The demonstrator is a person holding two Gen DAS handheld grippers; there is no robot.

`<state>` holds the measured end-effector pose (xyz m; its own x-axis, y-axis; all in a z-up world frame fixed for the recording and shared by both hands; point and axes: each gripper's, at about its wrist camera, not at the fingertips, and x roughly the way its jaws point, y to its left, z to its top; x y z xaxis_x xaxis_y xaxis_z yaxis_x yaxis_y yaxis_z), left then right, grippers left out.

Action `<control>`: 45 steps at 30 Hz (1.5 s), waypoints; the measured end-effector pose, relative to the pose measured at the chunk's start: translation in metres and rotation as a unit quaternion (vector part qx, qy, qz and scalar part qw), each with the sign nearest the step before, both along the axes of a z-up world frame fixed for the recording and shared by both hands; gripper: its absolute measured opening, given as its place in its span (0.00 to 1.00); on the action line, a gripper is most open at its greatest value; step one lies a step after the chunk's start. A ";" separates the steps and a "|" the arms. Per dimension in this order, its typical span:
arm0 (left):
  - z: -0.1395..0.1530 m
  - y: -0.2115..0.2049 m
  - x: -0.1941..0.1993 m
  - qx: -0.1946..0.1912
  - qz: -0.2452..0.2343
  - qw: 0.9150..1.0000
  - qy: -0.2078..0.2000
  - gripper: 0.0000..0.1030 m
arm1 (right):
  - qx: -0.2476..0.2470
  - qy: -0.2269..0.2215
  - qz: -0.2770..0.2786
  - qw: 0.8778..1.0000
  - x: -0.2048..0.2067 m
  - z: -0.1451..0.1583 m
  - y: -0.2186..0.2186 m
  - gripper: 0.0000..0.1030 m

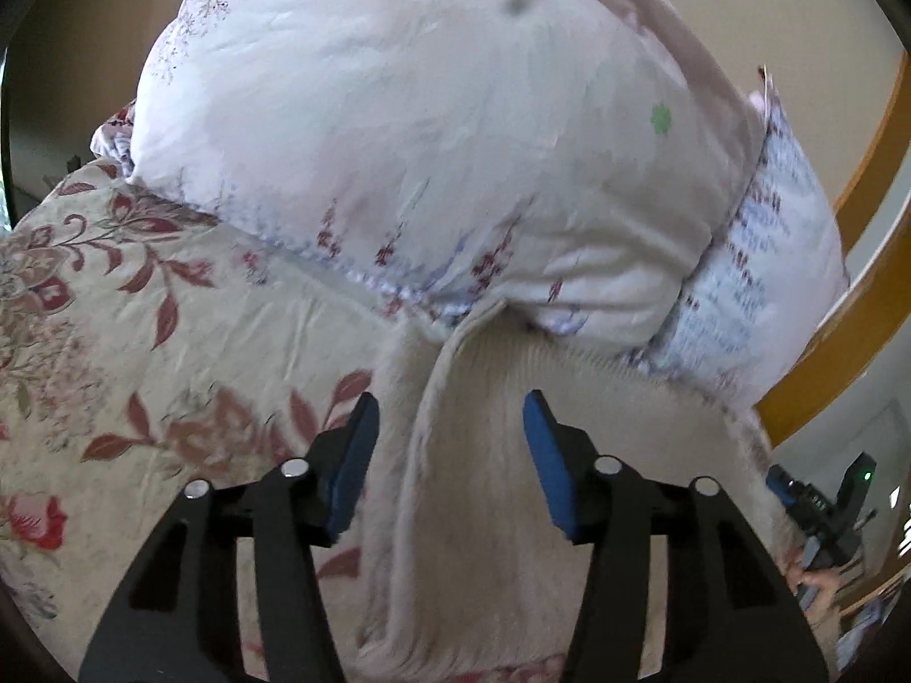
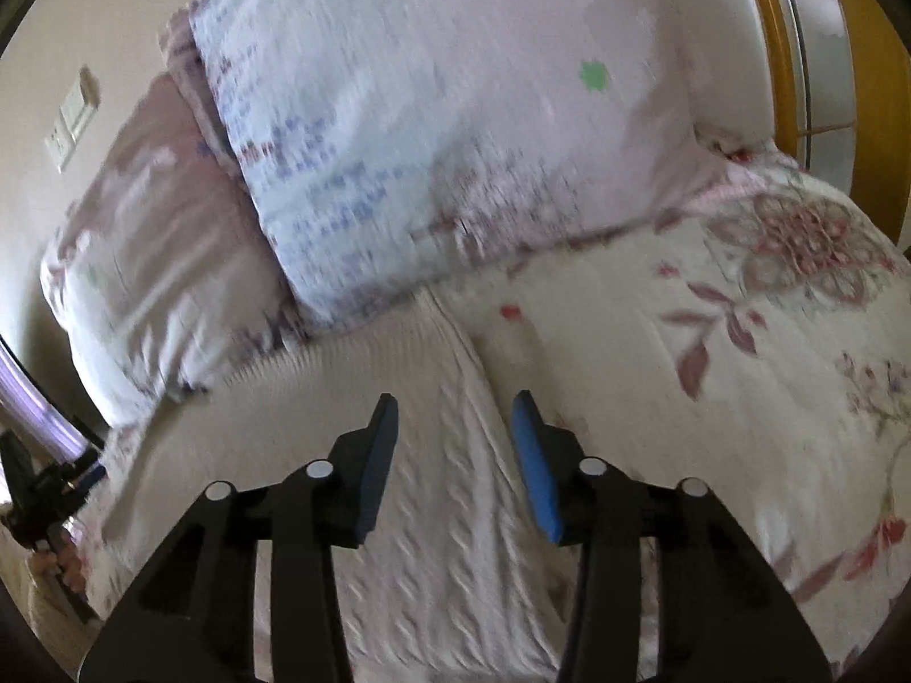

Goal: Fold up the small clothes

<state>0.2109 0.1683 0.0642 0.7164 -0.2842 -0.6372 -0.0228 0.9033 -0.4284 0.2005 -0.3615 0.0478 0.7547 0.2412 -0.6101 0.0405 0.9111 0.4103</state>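
A cream cable-knit garment [image 1: 472, 512] lies flat on the floral bedspread [image 1: 188, 330], its far edge against the pillows. My left gripper [image 1: 451, 398] hovers over it, open, with a raised fold of the knit showing in the gap and neither blue pad touching it. In the right wrist view the same garment [image 2: 433, 512] runs under my right gripper [image 2: 455, 398], also open, its pads clear of the cloth near the garment's right edge. The right gripper [image 1: 820, 512] shows at the edge of the left wrist view, and the left gripper [image 2: 40, 489] at the far left of the right wrist view.
A big white flowered pillow [image 1: 433, 142] rests on a printed one [image 1: 763, 284] just beyond the garment. A curved wooden bed frame [image 1: 865, 262] stands behind them. A wall switch plate [image 2: 71, 119] is on the beige wall. Bedspread [image 2: 712, 398] extends to the right.
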 end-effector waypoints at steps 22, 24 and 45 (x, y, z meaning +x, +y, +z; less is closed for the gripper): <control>-0.032 0.002 -0.025 0.022 -0.031 0.998 0.055 0.07 | -0.072 0.022 0.013 0.997 -0.036 -0.019 0.014 0.08; -0.032 0.004 -0.031 0.020 -0.033 0.998 0.053 0.07 | -0.071 0.029 0.010 0.997 -0.041 -0.020 0.014 0.08; 0.002 -0.052 -0.036 0.123 -0.075 0.989 -0.024 0.65 | -0.134 0.001 0.045 0.990 -0.027 -0.008 0.064 0.30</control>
